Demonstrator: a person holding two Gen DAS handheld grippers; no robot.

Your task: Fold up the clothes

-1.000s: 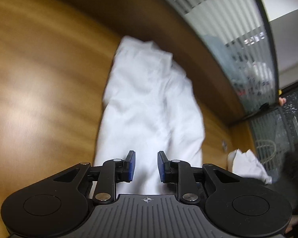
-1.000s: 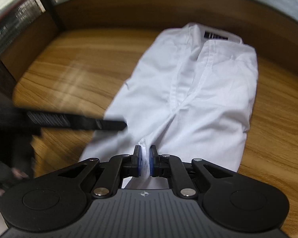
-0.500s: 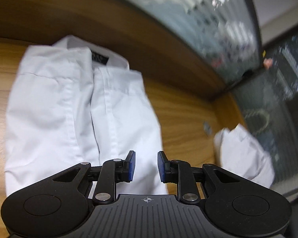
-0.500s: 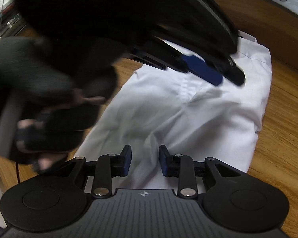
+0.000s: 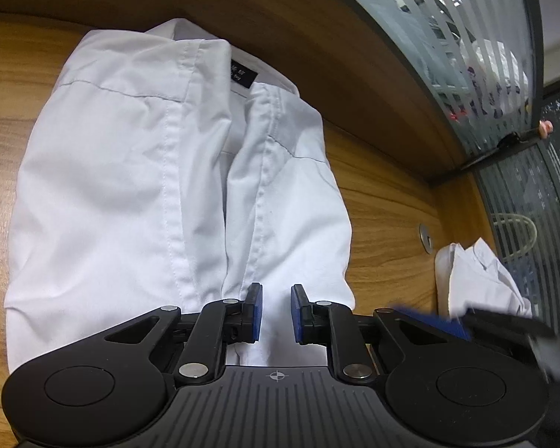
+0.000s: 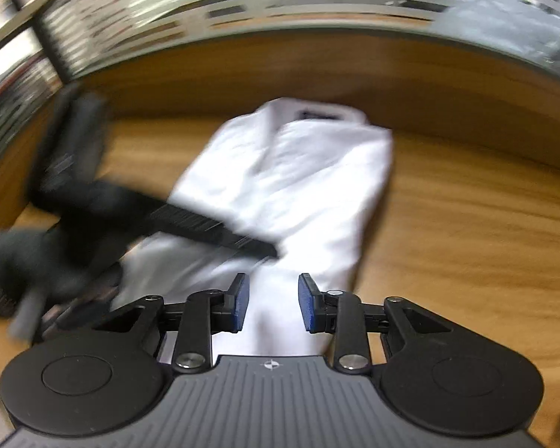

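White cotton collared shirt (image 5: 138, 201) lies narrowed on the wooden table (image 5: 384, 201), sides folded inward; lengthwise folds seemingly remain. My left claw (image 5: 276, 311) and right claw (image 6: 272, 300) gape empty.

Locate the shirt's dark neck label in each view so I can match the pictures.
Left wrist: label sits upper centre, inside the collar of the shirt.
Right wrist: label, blurred, sits upper centre at the shirt's far end.
Shared landmark: the wooden table under the shirt.
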